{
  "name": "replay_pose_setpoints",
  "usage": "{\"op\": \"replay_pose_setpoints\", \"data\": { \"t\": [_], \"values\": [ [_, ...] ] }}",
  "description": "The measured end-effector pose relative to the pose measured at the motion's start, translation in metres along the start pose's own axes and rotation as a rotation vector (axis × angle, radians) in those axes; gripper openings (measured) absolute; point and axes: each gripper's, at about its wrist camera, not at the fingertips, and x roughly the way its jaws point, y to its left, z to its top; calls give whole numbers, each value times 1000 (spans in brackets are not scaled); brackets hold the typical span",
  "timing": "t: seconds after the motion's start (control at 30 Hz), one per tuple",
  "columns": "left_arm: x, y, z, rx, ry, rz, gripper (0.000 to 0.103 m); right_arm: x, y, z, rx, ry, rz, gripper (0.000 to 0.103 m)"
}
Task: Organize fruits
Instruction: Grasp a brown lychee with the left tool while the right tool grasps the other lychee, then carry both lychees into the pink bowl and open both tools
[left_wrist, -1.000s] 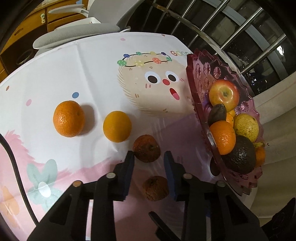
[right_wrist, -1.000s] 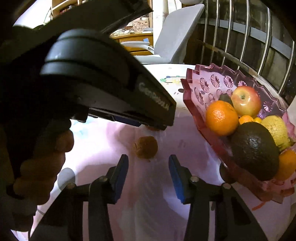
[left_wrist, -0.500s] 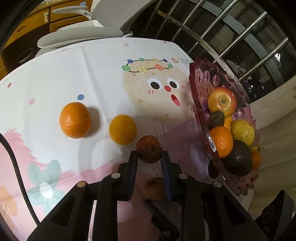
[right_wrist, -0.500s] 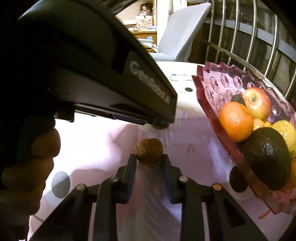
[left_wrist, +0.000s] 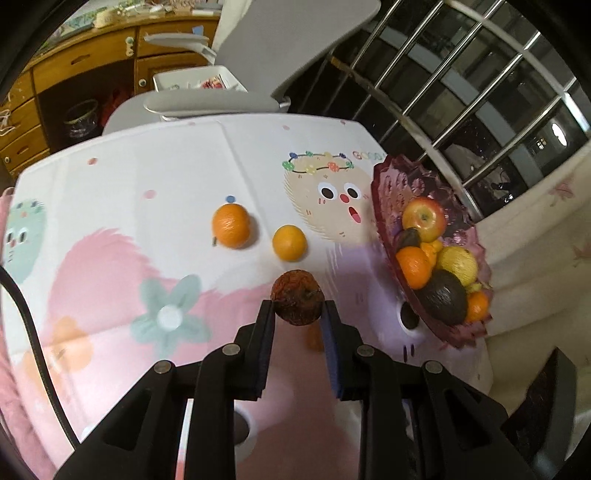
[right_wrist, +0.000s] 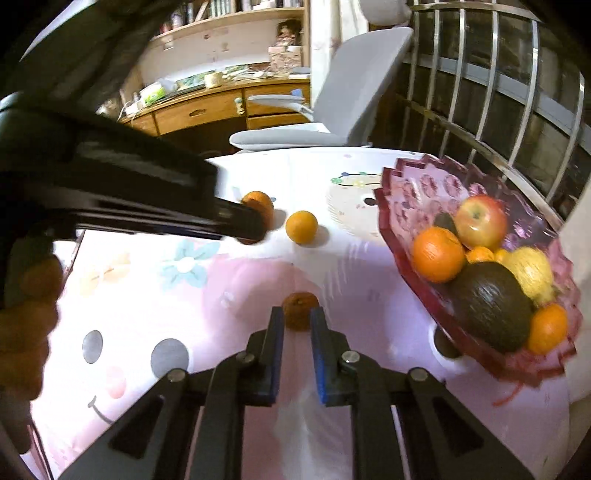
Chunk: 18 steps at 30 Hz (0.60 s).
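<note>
Fruits are divided between the pink glass bowl at the right and the patterned tablecloth. A wrinkled brown fruit is now clamped between the pads of the left gripper and held above the cloth; half a second ago it was only being closed upon at table level, and a second ago the jaws were spread wide short of it. The right gripper has likewise been narrowed onto a second, smaller brown fruit, which is pinched at the fingertips; whether it has been lifted off the cloth cannot be told.

In the left wrist view that second fruit is almost wholly hidden behind the right finger, only a blurred orange smear being seen. In the right wrist view the left gripper's body is spread across the left half, covering part of the larger orange; the first brown fruit cannot be made out there.

Two oranges and are shown unobstructed only by the left wrist camera. The bowl's contents, an apple, an avocado, a yellow fruit and further oranges, are shown more plainly by the right wrist camera.
</note>
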Motion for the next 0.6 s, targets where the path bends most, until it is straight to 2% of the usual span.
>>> {"op": "replay_pose_setpoints", "data": {
  "t": [0.13,0.27,0.33,0.47,0.6],
  "values": [
    [-26,8,-19,11,-24,12,24,-4,2,-10,33,5,-40,15],
    [-42,23,-38,-10,-19,26,24,10,-1,-13,85,23,-29,16],
    [-49,30,-47,-24,-22,37,24,16,3,-17,91,34,-35,19],
    [-62,46,-67,-77,-19,59,24,31,4,-17,110,60,-35,34],
    [-74,53,-82,-105,-19,85,24,42,7,-14,118,75,-51,39]
  ]
}}
